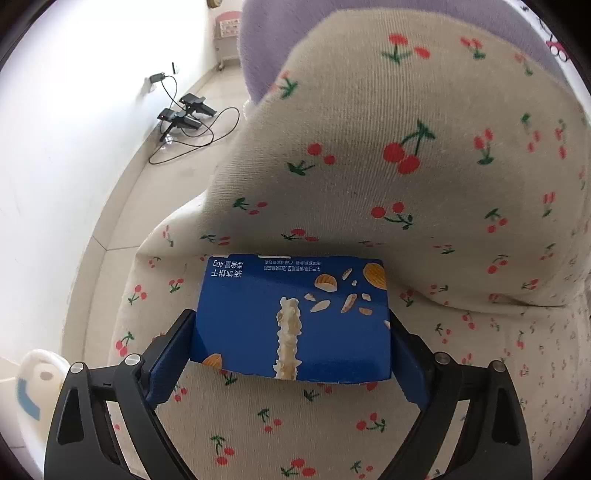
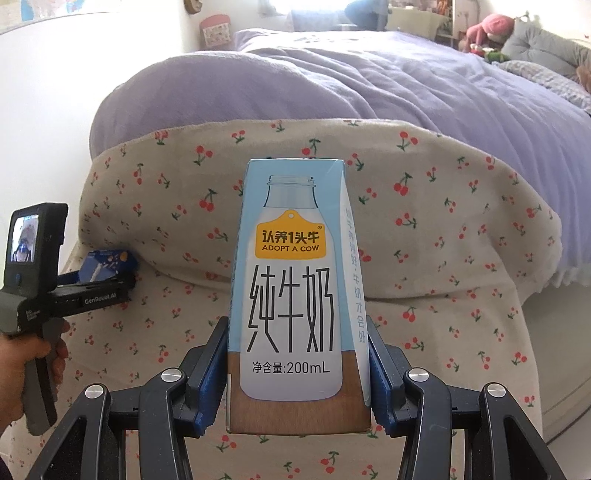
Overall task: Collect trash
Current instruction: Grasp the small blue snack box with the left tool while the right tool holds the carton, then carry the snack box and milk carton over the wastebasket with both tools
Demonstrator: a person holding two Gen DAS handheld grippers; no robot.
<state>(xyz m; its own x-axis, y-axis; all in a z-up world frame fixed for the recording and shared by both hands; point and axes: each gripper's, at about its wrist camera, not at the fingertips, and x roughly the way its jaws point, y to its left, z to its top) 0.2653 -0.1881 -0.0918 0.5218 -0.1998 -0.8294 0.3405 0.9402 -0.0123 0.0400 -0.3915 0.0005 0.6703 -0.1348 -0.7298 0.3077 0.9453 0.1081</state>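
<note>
A blue snack box (image 1: pixel 291 314) lies flat on the cherry-print cover (image 1: pixel 332 417), against the foot of a cherry-print cushion (image 1: pixel 388 147). My left gripper (image 1: pixel 291 316) stands wide around it, a finger close along each short side; I see no squeeze on the box. In the right wrist view the same box (image 2: pixel 107 264) shows at the tip of the left gripper (image 2: pixel 127 282), which a hand (image 2: pixel 22 354) holds. My right gripper (image 2: pixel 295 325) is shut on a light blue milk carton (image 2: pixel 295 273), upright, both pads pressed on its lower sides.
A purple quilt (image 2: pixel 369 81) covers the bed behind the cushion. Plush toys (image 2: pixel 487 33) and a grey pillow (image 2: pixel 546 51) lie at the far end. On the tiled floor by the white wall lie black devices with cables (image 1: pixel 184 118). A white object (image 1: pixel 40 384) is at lower left.
</note>
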